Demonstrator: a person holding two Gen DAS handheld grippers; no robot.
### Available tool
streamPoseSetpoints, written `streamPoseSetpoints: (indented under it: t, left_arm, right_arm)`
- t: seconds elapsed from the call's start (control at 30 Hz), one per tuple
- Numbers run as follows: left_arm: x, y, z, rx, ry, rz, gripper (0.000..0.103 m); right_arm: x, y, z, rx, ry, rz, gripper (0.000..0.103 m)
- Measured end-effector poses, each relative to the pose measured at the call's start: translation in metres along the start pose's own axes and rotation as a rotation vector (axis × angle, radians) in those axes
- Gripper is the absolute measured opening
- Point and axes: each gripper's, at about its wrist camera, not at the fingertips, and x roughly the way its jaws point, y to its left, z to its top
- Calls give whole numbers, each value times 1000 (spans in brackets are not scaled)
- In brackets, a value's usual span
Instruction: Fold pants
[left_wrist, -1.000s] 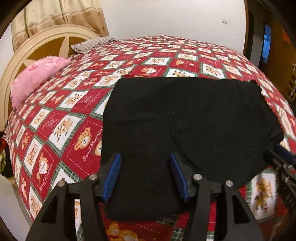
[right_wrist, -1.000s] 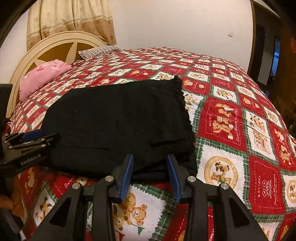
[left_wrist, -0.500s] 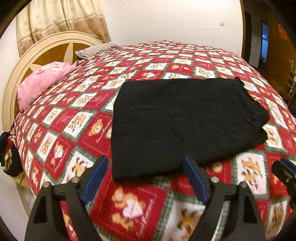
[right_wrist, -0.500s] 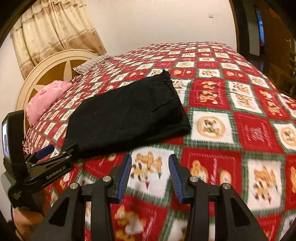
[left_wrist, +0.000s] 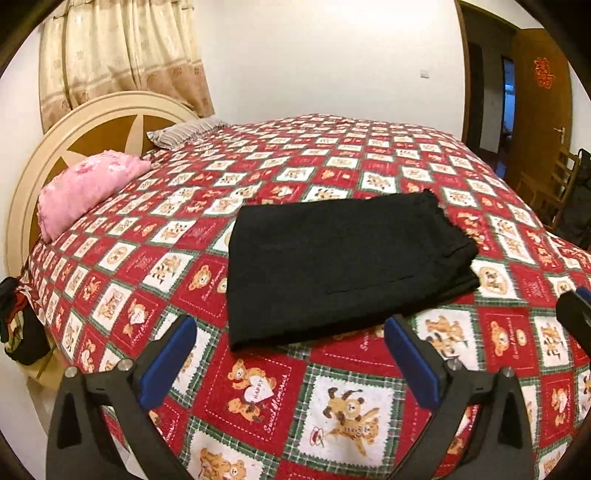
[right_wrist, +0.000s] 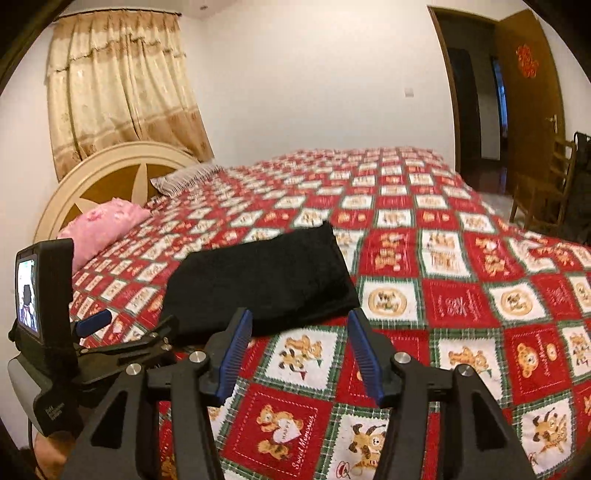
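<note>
Black pants (left_wrist: 343, 266) lie folded into a flat rectangle on the red teddy-bear bedspread (left_wrist: 332, 406). They also show in the right wrist view (right_wrist: 266, 280). My left gripper (left_wrist: 291, 347) is open and empty, held back from the near edge of the pants. My right gripper (right_wrist: 299, 332) is open and empty, just short of the pants' near right corner. The left gripper's body (right_wrist: 122, 343) shows at the left of the right wrist view, and the right gripper's tip (left_wrist: 576, 314) at the right edge of the left wrist view.
A pink pillow (left_wrist: 88, 188) and a striped pillow (left_wrist: 184, 133) lie by the round headboard (left_wrist: 92, 122) at the left. An open doorway (left_wrist: 491, 88) and a wooden chair (left_wrist: 554, 184) are at the right. A dark bundle (left_wrist: 18, 325) hangs off the bed's left edge.
Both grippers have let go of the pants, opened wider and pulled back and up from them. The folded pants have stayed on the bed.
</note>
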Motion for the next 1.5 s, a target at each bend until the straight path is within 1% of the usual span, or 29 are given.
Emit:
streamPoseSetpoints:
  t: [0.1,0.23,0.3,0.4,0.47,0.57,0.7,1.5]
  left_arm:
    - [-2,-4,0,15,24,40,103]
    - [-5,-5,-1,13,15,45,103]
    - [-8,-4,0,-2,13,37,103]
    - [-14,-4,2,-8,-6,36,103]
    - [-18,-4,2,-2,-20,51,103]
    - [-22,-3,3,1,-31,58,103]
    - [-22,-1,4,-10,-30,53,103]
    - [-21,0,2,-7,-27,52,103]
  right_arm:
    - [-11,1,4,9,-39,-5,56]
    - [-27,-3,9,32,-97,-22,56]
    - [-31,-4,11,33,-106,-29,56]
    - [-30,-3,10,29,-90,-28,56]
    - [-28,-2,9,27,-77,-19,56]
    - [-26,2,9,2,-81,-23,56]
    - [-26,6,7,-22,-85,-25,56]
    - [-19,2,6,-8,-61,-28,56]
